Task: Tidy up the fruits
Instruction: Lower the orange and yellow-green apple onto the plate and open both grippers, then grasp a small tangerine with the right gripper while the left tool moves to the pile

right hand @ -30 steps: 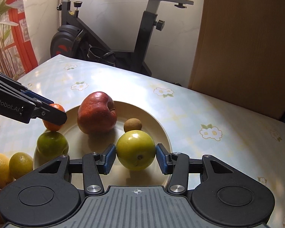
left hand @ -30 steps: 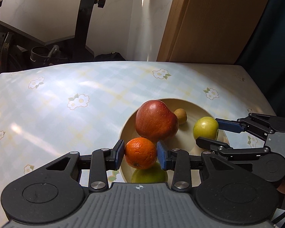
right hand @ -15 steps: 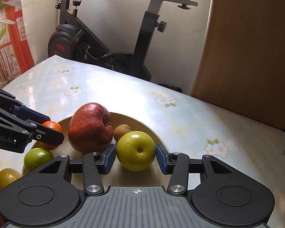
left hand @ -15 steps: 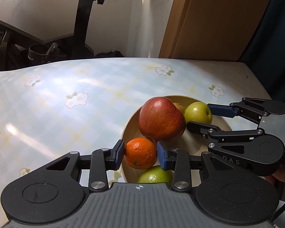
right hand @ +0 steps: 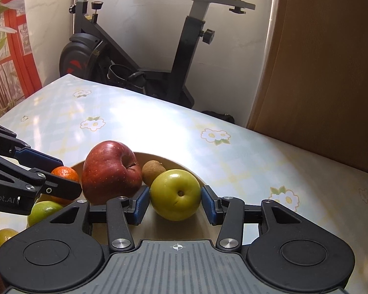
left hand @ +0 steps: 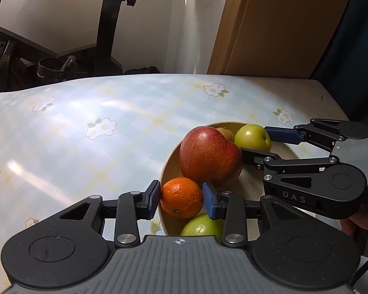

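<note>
A beige bowl [left hand: 168, 171] on the flowered table holds a big red apple [left hand: 209, 155], a small brown fruit [right hand: 153, 171] and a green fruit [left hand: 201, 227]. My left gripper [left hand: 180, 198] is shut on an orange [left hand: 181, 201] at the bowl's near-left rim, right in front of the red apple. My right gripper [right hand: 175, 202] is shut on a yellow-green apple [right hand: 175, 194] over the bowl's right side, next to the brown fruit and the red apple. From the left wrist view the right gripper [left hand: 255, 142] reaches in from the right with that apple [left hand: 252, 137].
Two yellow-green citrus fruits [right hand: 2, 238] lie on the table left of the bowl [right hand: 184, 165]. An exercise bike [right hand: 139, 56] stands behind the table's far edge, and a wooden panel [right hand: 319, 61] rises at the right. A hand [left hand: 355, 223] holds the right gripper.
The right gripper has carried the yellow-green apple leftward, close to the red apple and the brown fruit. The left gripper has stayed put with the orange.
</note>
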Demonstrator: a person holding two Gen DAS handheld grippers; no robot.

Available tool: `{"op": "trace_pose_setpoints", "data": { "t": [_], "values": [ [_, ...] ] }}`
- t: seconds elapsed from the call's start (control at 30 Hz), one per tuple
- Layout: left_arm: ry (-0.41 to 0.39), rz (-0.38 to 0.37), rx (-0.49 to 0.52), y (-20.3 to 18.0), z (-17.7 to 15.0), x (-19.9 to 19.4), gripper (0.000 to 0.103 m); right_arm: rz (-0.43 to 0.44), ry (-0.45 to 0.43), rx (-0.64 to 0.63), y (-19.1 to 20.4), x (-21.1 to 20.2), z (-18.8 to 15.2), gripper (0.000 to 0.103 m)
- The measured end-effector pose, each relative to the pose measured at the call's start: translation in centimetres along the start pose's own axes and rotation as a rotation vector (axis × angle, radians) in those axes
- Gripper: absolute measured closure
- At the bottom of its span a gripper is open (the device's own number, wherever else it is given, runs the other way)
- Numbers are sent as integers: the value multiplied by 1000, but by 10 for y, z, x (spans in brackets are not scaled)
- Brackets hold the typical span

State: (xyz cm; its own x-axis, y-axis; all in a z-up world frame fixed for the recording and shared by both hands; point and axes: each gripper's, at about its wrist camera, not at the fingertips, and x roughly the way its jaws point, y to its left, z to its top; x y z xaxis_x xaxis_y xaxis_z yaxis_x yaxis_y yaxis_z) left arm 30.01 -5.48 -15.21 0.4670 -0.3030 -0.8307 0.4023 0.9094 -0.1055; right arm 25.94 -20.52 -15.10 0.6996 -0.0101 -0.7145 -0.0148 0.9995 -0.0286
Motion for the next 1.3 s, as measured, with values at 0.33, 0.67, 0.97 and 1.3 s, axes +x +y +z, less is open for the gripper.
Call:
{"op": "trace_pose_setpoints", "data": {
  "t": [0.33, 0.67, 0.97, 1.3],
  "values": [
    [-33, -34, -56, 13, 1, -16, 52, 7, -20, 41, -1, -13, 0, 55],
    [-75, -39, -49, 20, -9, -43, 52, 17, -53, 11, 3, -42, -4, 55],
    [-86, -31, -48, 36, -25, -59, 52, 18, -72, 57, -1, -66, -15, 55],
    [-99, -40, -10, 47, -40, -83, 52, 29, -80, 108, 10, -93, -33, 55]
  ]
}}
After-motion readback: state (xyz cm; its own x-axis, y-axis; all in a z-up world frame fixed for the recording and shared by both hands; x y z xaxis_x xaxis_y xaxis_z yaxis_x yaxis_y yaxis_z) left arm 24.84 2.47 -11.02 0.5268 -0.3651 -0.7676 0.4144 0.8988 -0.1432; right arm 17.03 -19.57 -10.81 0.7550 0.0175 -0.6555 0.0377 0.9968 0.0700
